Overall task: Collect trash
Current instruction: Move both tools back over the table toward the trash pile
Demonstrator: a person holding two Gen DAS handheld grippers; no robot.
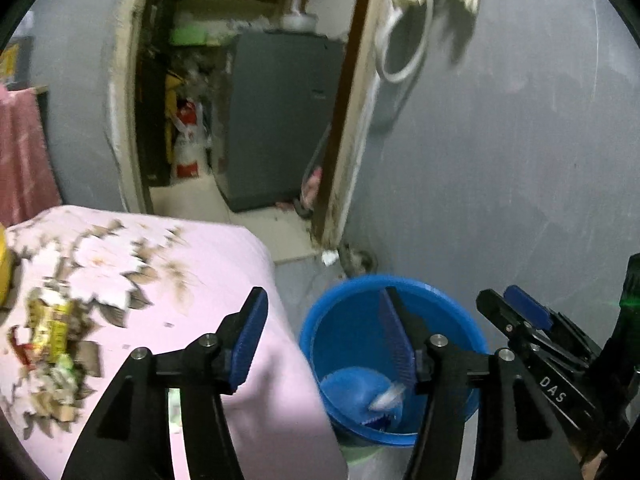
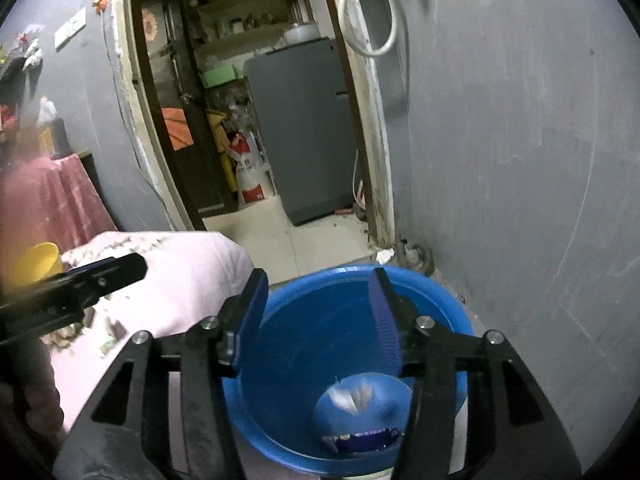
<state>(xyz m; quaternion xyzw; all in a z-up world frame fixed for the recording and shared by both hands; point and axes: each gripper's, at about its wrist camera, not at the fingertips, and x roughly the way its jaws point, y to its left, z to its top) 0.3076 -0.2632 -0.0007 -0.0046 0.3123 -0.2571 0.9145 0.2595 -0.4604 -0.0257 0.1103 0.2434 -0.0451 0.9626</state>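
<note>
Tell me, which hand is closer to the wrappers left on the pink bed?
Probably the left. Its open fingers are empty beside the wrappers on the bed; the right gripper hangs over the blue bucket.

Grey walls (image 2: 500, 140) flank a doorway (image 2: 256, 120) (grey fridge (image 2: 304, 128) beyond).

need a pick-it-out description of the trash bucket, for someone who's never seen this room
Start at the open doorway in the grey wall. Just right of its foot, on the floor beside the pink flowered bedcover, stands the blue bucket. It is the only round, open blue container there, with scraps already lying at its bottom.
</note>
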